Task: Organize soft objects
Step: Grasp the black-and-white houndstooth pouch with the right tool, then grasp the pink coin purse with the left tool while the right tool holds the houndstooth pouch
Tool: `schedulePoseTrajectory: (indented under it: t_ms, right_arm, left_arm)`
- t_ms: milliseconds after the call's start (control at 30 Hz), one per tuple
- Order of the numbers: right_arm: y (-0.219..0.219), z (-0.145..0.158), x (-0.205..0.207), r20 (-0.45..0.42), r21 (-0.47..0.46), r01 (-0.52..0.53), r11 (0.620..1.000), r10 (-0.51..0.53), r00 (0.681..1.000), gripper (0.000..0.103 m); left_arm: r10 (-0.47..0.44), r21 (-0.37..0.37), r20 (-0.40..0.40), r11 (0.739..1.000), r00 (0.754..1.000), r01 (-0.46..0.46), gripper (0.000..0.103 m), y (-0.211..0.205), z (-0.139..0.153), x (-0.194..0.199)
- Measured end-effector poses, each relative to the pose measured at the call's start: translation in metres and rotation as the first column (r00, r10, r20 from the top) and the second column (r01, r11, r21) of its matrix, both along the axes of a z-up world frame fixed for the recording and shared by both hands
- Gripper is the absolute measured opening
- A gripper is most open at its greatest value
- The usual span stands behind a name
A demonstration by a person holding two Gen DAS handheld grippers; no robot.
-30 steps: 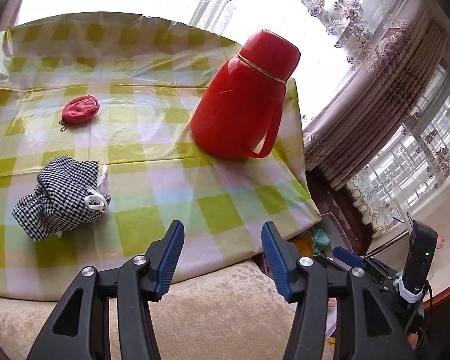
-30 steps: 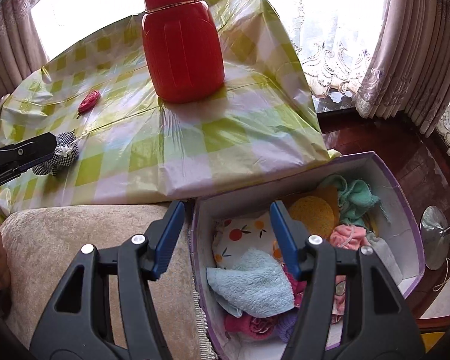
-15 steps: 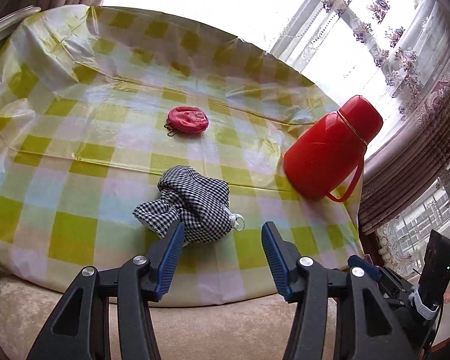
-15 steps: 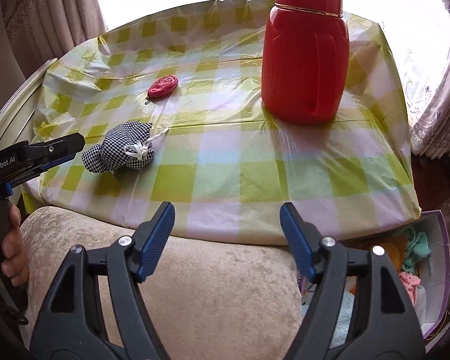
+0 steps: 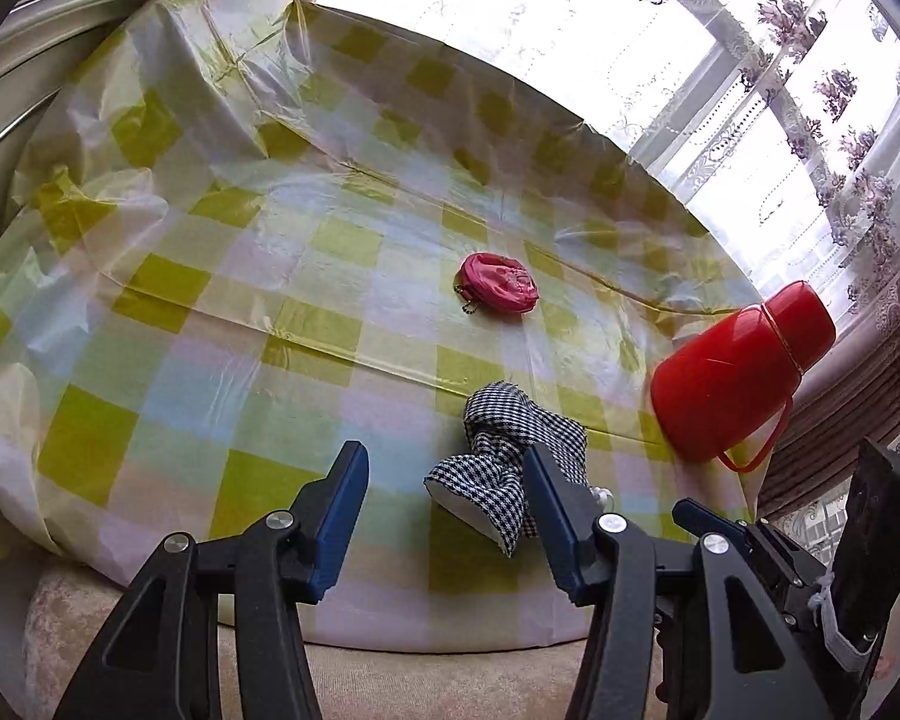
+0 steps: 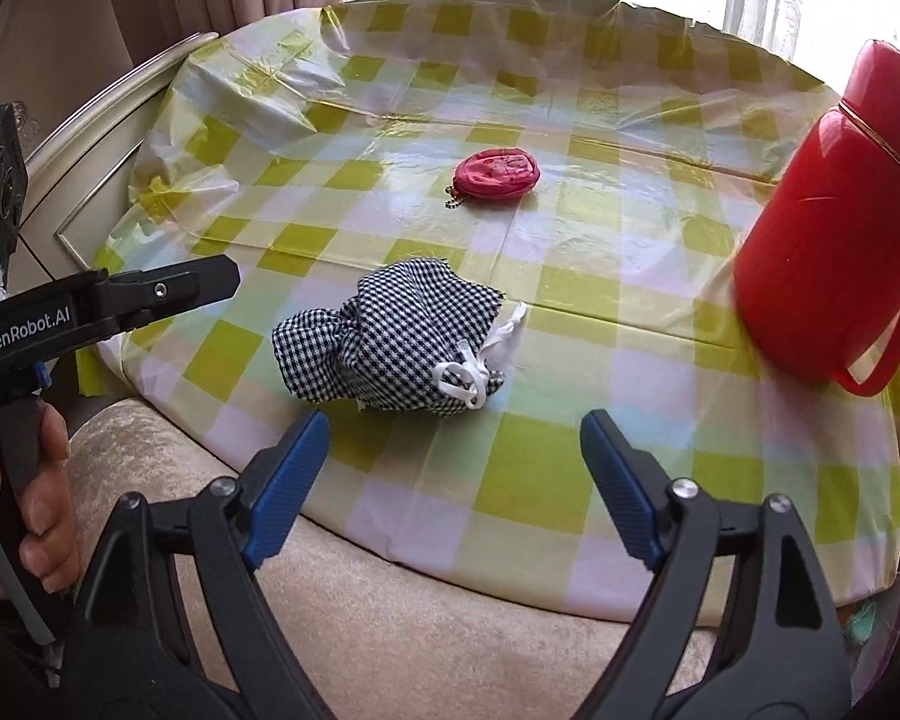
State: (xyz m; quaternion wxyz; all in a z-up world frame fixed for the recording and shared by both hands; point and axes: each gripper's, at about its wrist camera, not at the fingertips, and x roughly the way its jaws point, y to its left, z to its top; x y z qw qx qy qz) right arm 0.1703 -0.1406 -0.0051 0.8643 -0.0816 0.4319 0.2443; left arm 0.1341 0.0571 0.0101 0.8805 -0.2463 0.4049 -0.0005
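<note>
- We see the checked cloth bundle [image 6: 390, 348] on the desk [image 6: 630, 312], near its front edge, with the pink pouch [image 6: 497, 174] beyond it and the red flask [image 6: 834, 252] to its right.
- Our right hand-held gripper [image 6: 450, 480] sits just short of the bundle, which lies ahead and slightly left; its jaws have just been opening and stand wide, empty.
- The bundle's long axis runs roughly across those jaws.
- Our left hand-held gripper [image 5: 444, 510] tilts down beside the bundle, half open, holding nothing.
</note>
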Motion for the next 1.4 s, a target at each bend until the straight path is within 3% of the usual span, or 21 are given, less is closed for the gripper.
schedulePoseTrajectory:
  t_ms: [500, 600, 667, 867, 1133, 1400]
  right_arm:
    - [0.067, -0.036, 0.051, -0.076, -0.078, -0.102, 0.992, 0.096, 0.993, 0.088]
    - [0.069, -0.04, 0.059, -0.084, -0.083, -0.097, 0.992, 0.09, 0.992, 0.078]
    - [0.069, -0.043, 0.065, -0.095, -0.077, -0.092, 0.993, 0.084, 0.992, 0.064]
    - [0.063, -0.041, 0.077, -0.084, -0.04, -0.054, 0.998, 0.051, 0.995, 0.043]
    - [0.033, -0.038, 0.099, -0.035, -0.03, 0.074, 0.997, -0.075, 0.997, 0.036]
    - [-0.006, -0.038, 0.118, -0.004, -0.022, 0.197, 0.98, -0.197, 0.98, 0.035]
  left_arm:
    - [0.059, -0.023, -0.015, 0.998, 0.998, -0.059, 0.055, 0.032, -0.012, 0.015]
    - [0.057, -0.017, -0.019, 0.998, 0.998, -0.058, 0.055, 0.033, -0.014, 0.022]
    - [0.05, -0.012, -0.021, 0.999, 0.999, -0.051, 0.055, 0.032, -0.016, 0.029]
    - [0.03, 0.03, -0.02, 0.999, 0.999, -0.03, 0.055, 0.028, -0.016, 0.057]
    - [-0.054, 0.084, -0.018, 0.995, 0.998, 0.055, 0.056, 0.005, -0.019, 0.111]
    - [-0.179, 0.123, -0.027, 0.976, 0.983, 0.181, 0.079, -0.031, -0.028, 0.178]
